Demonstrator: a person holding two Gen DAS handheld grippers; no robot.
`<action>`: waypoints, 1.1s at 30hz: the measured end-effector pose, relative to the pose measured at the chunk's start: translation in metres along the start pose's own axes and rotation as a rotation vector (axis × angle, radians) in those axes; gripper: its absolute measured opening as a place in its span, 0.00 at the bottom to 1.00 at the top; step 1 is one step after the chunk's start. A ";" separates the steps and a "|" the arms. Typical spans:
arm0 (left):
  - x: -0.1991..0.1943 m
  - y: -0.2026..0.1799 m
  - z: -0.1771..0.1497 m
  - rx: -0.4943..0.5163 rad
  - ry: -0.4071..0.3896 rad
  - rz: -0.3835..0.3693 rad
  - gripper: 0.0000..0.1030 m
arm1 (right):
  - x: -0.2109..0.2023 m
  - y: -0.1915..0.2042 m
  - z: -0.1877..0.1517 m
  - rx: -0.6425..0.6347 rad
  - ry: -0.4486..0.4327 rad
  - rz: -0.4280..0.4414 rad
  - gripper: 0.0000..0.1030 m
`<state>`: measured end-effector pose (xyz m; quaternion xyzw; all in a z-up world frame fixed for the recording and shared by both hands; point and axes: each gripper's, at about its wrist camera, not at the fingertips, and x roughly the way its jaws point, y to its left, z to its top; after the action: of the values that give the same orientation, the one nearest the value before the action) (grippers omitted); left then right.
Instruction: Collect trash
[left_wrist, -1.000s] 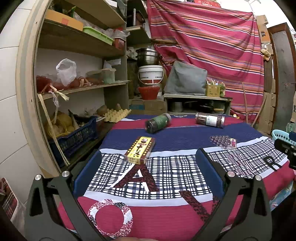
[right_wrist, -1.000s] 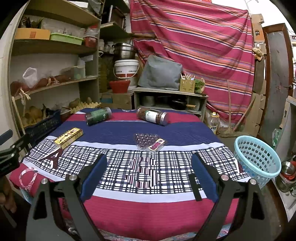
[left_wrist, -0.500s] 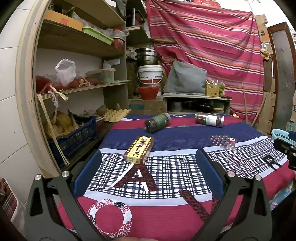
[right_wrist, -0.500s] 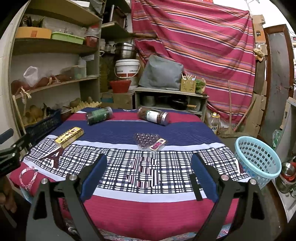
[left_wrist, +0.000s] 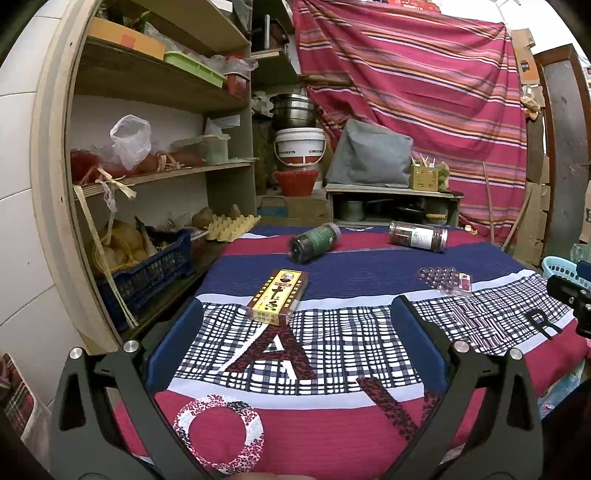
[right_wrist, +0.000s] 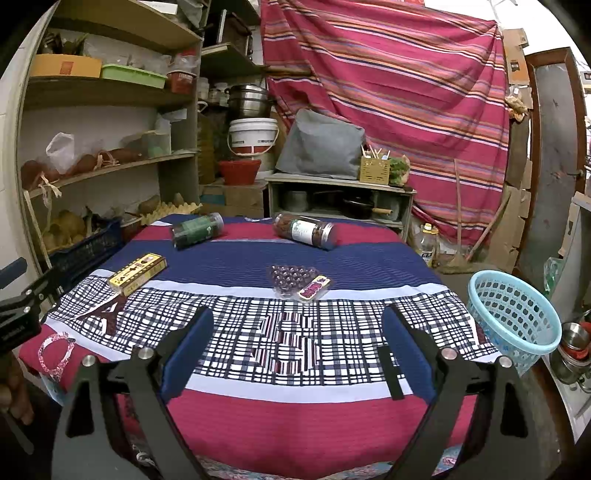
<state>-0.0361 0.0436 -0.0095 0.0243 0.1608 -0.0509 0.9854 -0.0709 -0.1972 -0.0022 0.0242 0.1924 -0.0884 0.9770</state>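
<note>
nothing moved, cloth (left_wrist: 332, 417) letters "a", "o", "r"

Left gripper (left_wrist: 293, 343), right gripper (right_wrist: 295, 347) agape (both empty).

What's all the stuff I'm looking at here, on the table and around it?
yellow box: 1, yellow, on the cloth, left side.
green-label jar: 1, dark, lying at the far edge.
white-label jar: 1, brown contents, lying at the far edge.
blister pack: 1, clear and purple, mid-table.
tablecloth: 1, red, navy, plaid.
basket: 1, light blue, beside the table's right edge.
shelves: wooden, cluttered, left.
striped curtain: 1, red, behind.
left gripper: 1, black with blue pads, open, empty.
right gripper: same, open, empty.
</note>
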 end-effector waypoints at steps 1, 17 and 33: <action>0.000 0.001 0.000 0.000 0.000 -0.001 0.95 | 0.000 0.000 0.000 0.000 0.000 -0.001 0.88; 0.002 0.002 0.002 -0.002 0.001 0.001 0.95 | 0.001 -0.001 0.001 0.006 0.000 0.005 0.88; 0.001 0.000 0.000 -0.004 0.007 -0.005 0.95 | 0.003 -0.002 0.001 0.012 0.003 0.006 0.88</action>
<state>-0.0355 0.0431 -0.0098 0.0221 0.1643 -0.0529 0.9848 -0.0682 -0.2000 -0.0026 0.0310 0.1932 -0.0864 0.9769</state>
